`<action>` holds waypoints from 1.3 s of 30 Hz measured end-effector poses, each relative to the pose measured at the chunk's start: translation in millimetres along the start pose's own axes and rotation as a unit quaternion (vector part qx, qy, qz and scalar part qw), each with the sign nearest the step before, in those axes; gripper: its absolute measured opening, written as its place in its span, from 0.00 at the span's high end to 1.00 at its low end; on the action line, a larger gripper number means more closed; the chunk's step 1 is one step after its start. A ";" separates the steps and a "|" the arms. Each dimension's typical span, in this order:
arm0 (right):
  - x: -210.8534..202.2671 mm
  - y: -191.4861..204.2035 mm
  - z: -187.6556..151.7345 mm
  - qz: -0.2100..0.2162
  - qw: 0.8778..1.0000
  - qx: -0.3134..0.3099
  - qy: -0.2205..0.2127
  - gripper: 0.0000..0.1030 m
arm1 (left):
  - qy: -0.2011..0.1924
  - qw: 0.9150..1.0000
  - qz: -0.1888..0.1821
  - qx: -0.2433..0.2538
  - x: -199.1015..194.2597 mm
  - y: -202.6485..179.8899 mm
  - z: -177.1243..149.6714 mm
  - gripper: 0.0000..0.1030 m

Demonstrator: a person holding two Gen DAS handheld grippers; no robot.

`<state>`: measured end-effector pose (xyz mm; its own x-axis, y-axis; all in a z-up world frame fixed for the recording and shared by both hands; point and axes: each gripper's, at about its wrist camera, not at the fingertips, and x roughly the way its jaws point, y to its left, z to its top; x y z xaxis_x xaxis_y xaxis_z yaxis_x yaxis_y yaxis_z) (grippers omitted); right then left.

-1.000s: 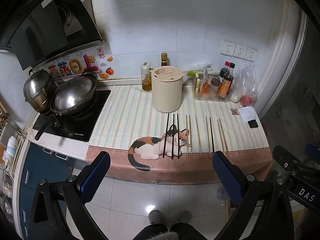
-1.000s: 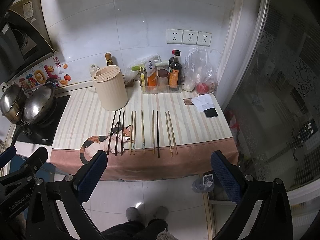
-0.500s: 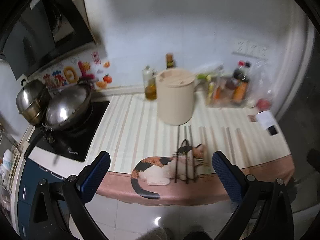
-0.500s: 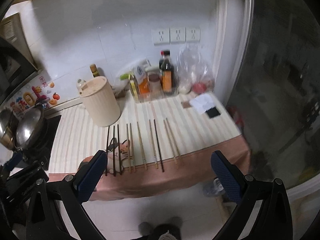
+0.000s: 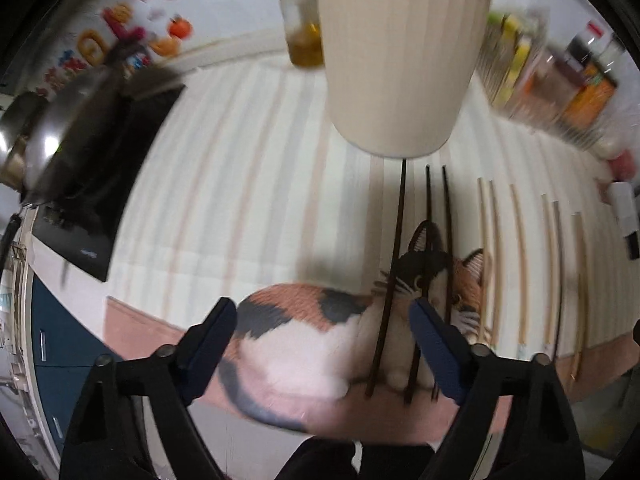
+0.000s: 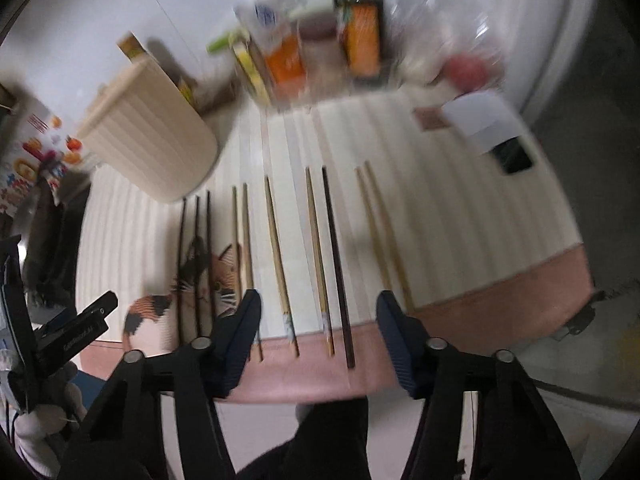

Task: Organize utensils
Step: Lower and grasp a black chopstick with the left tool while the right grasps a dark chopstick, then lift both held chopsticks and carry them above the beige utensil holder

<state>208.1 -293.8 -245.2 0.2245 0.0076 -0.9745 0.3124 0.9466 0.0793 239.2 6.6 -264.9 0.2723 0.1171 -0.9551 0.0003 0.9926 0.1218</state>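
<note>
Several chopsticks lie in a row on the cat-print mat point(image 5: 304, 320). Three dark chopsticks point(image 5: 390, 272) lie in front of the cream utensil holder point(image 5: 400, 60), with wooden chopsticks point(image 5: 520, 260) to their right. My left gripper point(image 5: 322, 312) hovers over the mat's front, its jaws closing with nothing pressed; the leftmost dark chopstick runs just inside its right finger. My right gripper point(image 6: 319, 300) hangs above two wooden chopsticks point(image 6: 280, 260) and one dark chopstick point(image 6: 336, 260), its jaws also closing and apart from them. The utensil holder point(image 6: 152, 144) stands at the back left there.
A hob with steel pots point(image 5: 52, 136) sits at the left, and an oil bottle point(image 5: 304, 20) stands behind the holder. A tray of sauce bottles point(image 6: 320, 52), a paper note and a phone point(image 6: 514, 156) lie at the back right. The left gripper's body point(image 6: 60, 332) shows at the right wrist view's left edge.
Both grippers have dropped steeply toward the counter's front edge and now point down at the chopsticks. Both pairs of jaws stand narrower than before.
</note>
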 end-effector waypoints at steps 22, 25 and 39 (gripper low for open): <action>155.2 10.6 76.3 -0.073 0.984 -0.077 0.143 0.78 | 0.068 0.995 -0.037 0.064 100.2 -64.3 57.6 0.91; 153.6 12.4 72.1 -0.088 0.984 -0.080 0.136 0.92 | 0.067 0.995 -0.032 0.070 98.8 -63.6 50.2 0.96; 137.7 -22.5 50.3 -0.069 0.975 -0.043 0.206 0.92 | 0.135 0.986 -0.094 -0.012 96.9 20.9 -2.9 0.90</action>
<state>278.4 -330.3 -370.6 -0.2093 -0.0100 -0.9778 0.2302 0.9713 -0.0593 262.8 38.8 -355.7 0.0027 -0.0669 -0.9978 0.0025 0.9978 -0.0669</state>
